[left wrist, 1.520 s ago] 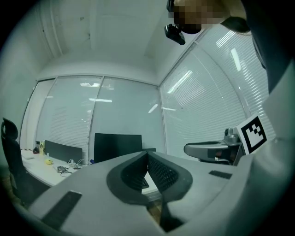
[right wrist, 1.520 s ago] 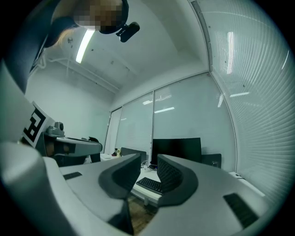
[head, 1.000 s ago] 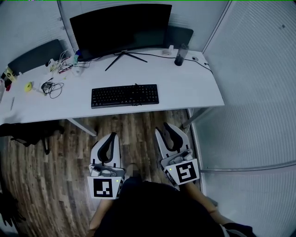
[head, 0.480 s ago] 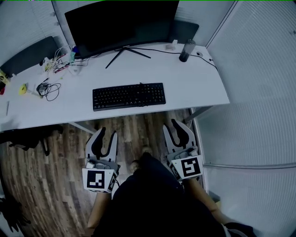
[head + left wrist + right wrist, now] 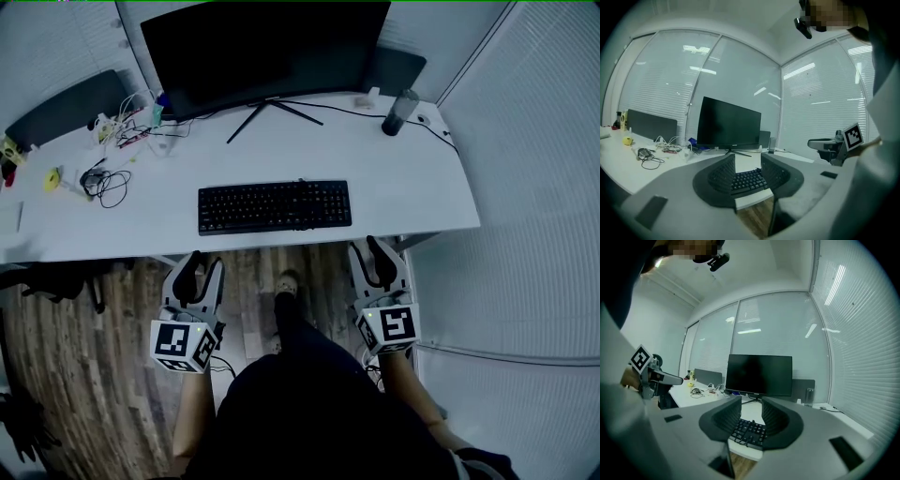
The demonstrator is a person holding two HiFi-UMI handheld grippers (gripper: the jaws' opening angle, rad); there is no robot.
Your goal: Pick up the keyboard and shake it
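The left gripper (image 5: 206, 264) is held low at the lower left of the head view, its tips near the front edge of the white desk (image 5: 412, 192). Its jaws are parted and have just been opening, and nothing is caught between the pads. In the left gripper view, only the desk edge and distant keys are seen through the gap. The right gripper (image 5: 369, 249) is held at the lower right centre of the head view, also close to the desk's front edge. Its jaws are likewise spread and empty and have just been opened a little further.

The black keyboard (image 5: 275, 206) is left lying flat at the centre of the head view, along the near edge of the desk. It is set between the lines of the two grippers and is touched by neither.

A marker cube (image 5: 183, 345) is carried at the back of the left gripper and a second cube (image 5: 396, 325) at the back of the right one. The person's dark clothing (image 5: 309, 422) fills the bottom of the frame, and a shoe (image 5: 287, 282) is planted on the wooden floor (image 5: 84, 375).

Behind the keyboard, a dark monitor (image 5: 262, 47) is raised on a splayed stand at the top of the frame. A dark bottle (image 5: 401, 111) is placed at the upper right of the desk, and tangled cables (image 5: 105, 178) and a small yellow object (image 5: 56, 176) are scattered at its left. The right side is closed off by blinds (image 5: 534, 187).
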